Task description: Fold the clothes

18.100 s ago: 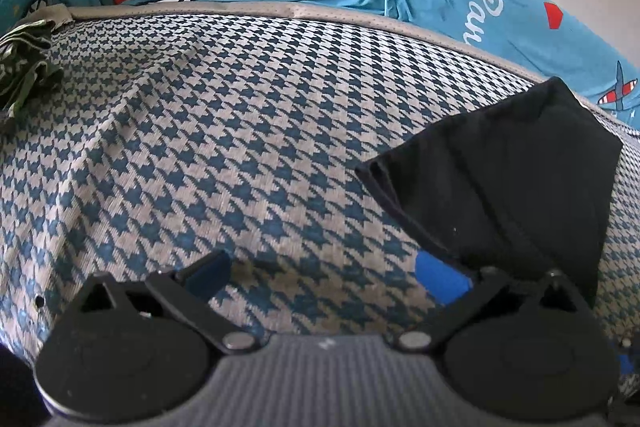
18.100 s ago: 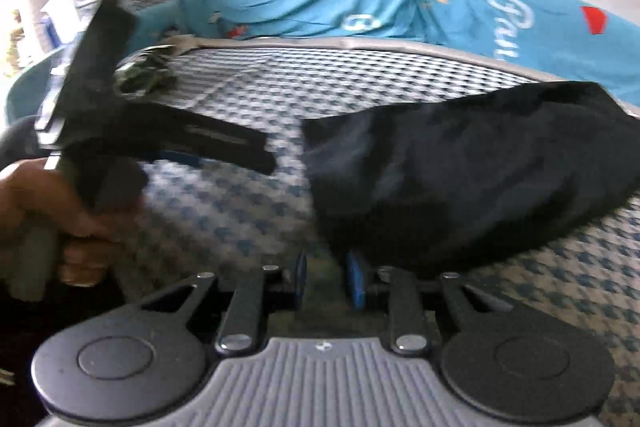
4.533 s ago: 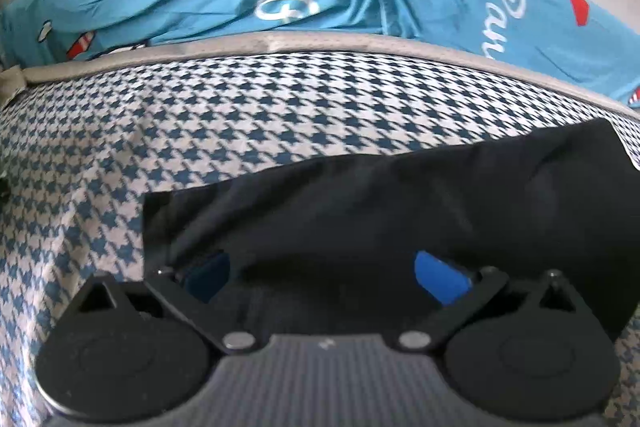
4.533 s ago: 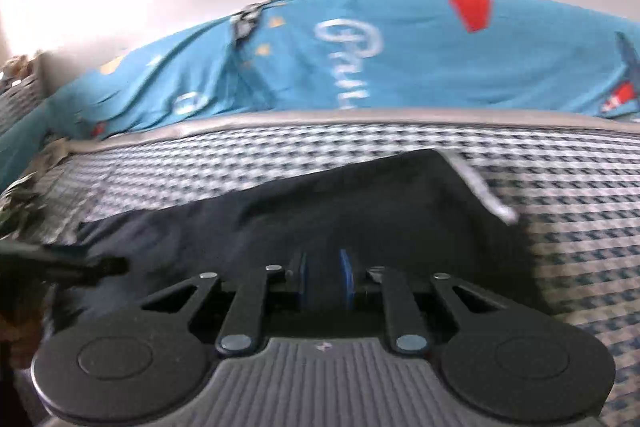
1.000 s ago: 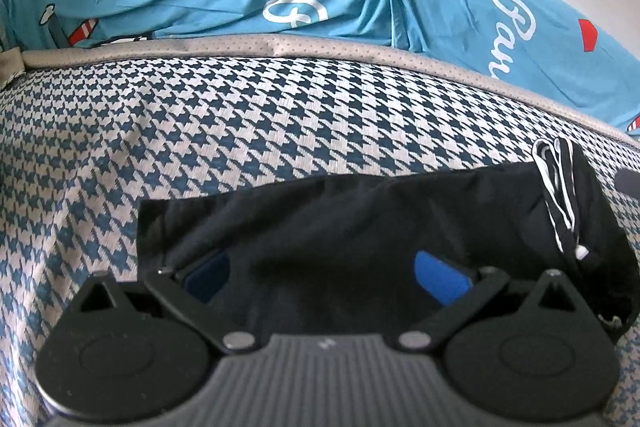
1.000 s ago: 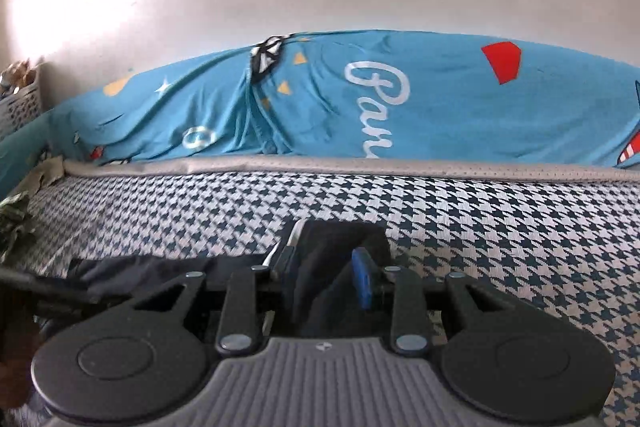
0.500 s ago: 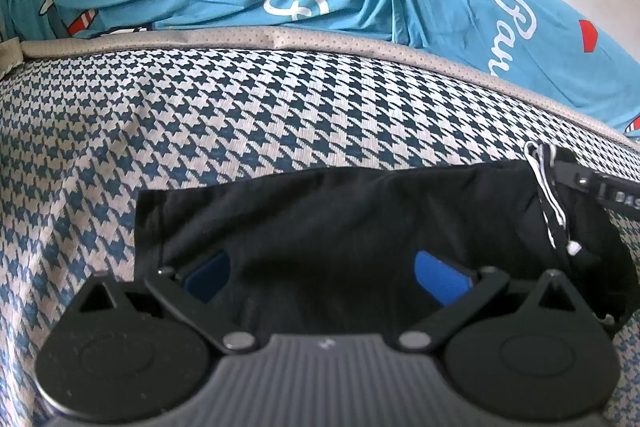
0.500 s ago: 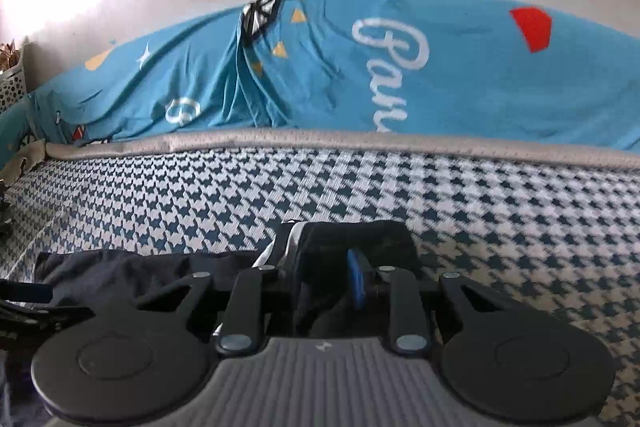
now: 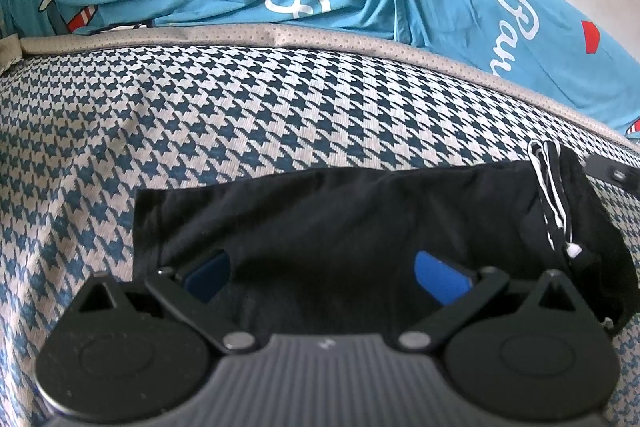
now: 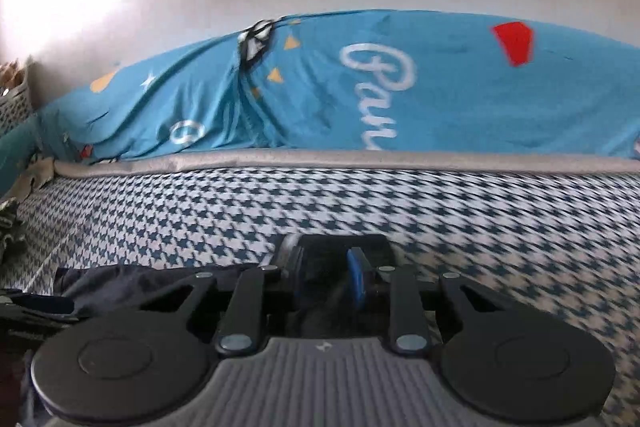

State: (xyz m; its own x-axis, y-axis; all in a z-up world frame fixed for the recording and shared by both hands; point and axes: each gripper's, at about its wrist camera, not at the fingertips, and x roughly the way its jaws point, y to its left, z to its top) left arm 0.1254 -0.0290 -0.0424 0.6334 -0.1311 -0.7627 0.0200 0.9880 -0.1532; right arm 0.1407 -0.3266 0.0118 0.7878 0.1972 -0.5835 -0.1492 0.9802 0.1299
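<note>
Left gripper (image 9: 322, 273): jaws wide apart, over black garment (image 9: 360, 219).
Right gripper (image 10: 326, 281): clamped on garment's edge.

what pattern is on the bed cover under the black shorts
Blue and white houndstooth on the bed cover, clearest in the left wrist view.

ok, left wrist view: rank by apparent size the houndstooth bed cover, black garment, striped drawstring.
1. Blue-and-white houndstooth bed cover, fills most of the frame.
2. Black fabric garment, though nearness to the camera inflates it.
3. Black-and-white striped drawstring, clearly smallest.
</note>
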